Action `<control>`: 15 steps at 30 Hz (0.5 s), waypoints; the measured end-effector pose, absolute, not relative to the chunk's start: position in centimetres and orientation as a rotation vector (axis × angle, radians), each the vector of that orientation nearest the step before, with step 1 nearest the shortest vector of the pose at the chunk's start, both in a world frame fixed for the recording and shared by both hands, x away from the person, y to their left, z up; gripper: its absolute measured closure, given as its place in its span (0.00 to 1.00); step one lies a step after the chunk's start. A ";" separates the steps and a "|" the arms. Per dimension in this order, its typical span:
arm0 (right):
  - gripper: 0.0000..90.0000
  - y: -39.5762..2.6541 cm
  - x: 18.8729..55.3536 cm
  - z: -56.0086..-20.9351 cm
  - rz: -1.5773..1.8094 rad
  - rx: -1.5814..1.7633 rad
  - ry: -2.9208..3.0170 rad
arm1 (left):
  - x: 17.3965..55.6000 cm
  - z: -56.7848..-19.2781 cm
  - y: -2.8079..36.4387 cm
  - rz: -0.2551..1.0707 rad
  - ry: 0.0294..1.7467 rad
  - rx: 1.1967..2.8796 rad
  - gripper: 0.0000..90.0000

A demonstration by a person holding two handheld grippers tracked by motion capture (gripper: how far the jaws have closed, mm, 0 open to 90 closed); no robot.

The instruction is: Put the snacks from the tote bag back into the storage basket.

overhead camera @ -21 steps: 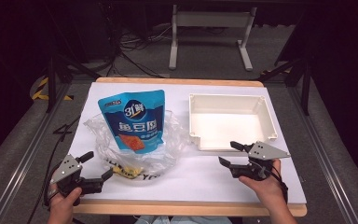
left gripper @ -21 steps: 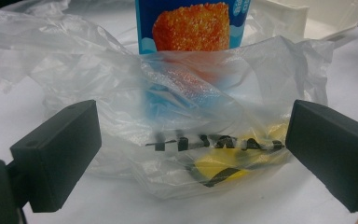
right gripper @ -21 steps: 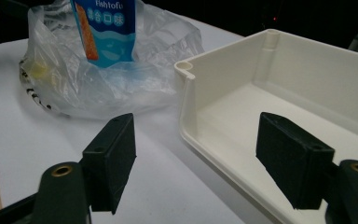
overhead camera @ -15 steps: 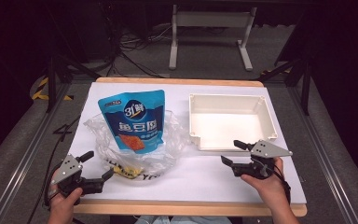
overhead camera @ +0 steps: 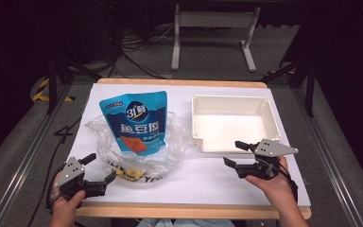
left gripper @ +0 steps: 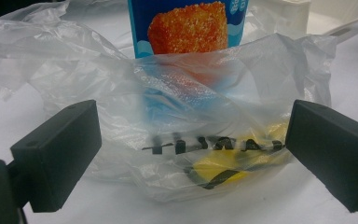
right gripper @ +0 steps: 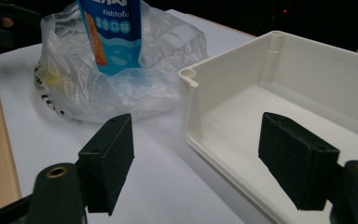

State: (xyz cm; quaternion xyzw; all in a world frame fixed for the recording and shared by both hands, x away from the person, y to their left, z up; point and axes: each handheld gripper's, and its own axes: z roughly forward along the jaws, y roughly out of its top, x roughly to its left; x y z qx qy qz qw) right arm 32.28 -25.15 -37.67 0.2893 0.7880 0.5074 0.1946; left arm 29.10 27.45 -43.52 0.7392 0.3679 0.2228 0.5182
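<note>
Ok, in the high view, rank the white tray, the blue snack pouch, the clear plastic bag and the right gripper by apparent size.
1. Clear plastic bag and white tray: similar footprint, too close to rank.
2. Blue snack pouch.
3. Right gripper, smallest, though nearer the camera.

White-covered tabletop (overhead camera: pixel 227 182) with wood edging, flanked by metal rails (overhead camera: pixel 23 165) over grey carpet floor (overhead camera: pixel 9 161); dim, dark room beyond, with a white metal stand frame (overhead camera: pixel 212 28), black cables (overhead camera: pixel 132 52) on the floor, and yellow-black hazard tape (overhead camera: pixel 42 90) at left.
</note>
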 end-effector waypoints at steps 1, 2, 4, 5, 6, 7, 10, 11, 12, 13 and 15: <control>0.30 -25.0 32.4 -37.5 1.417 0.799 2.214 | 29.1 -43.5 27.4 0.537 0.881 1.773 0.05; 0.30 -25.0 32.4 -37.4 1.416 0.792 2.218 | 29.1 -43.5 27.5 0.537 0.876 1.772 0.05; 0.31 -24.8 32.6 -37.1 1.418 0.781 2.229 | 29.1 -43.4 27.5 0.533 0.871 1.769 0.05; 0.31 -24.6 32.7 -36.9 1.425 0.772 2.230 | 29.1 -43.4 27.5 0.533 0.867 1.769 0.05; 0.31 -24.5 32.8 -36.7 1.429 0.763 2.228 | 29.1 -43.4 27.6 0.531 0.866 1.770 0.05; 0.31 -24.4 32.8 -36.4 1.437 0.756 2.225 | 29.1 -43.4 27.6 0.529 0.865 1.768 0.05; 0.31 -24.2 33.0 -35.7 1.464 0.723 2.201 | 29.0 -43.4 27.6 0.527 0.859 1.760 0.05; 0.31 -24.1 33.0 -35.4 1.491 0.696 2.184 | 29.0 -43.3 27.6 0.526 0.858 1.758 0.05; 0.31 -24.1 33.0 -35.4 1.491 0.696 2.184 | 29.0 -43.3 27.6 0.526 0.858 1.758 0.05; 0.31 -23.9 33.1 -35.1 1.529 0.656 2.163 | 28.9 -43.3 27.7 0.523 0.854 1.757 0.05; 0.31 -23.5 33.3 -34.9 1.556 0.600 2.150 | 28.9 -43.3 27.7 0.520 0.845 1.753 0.05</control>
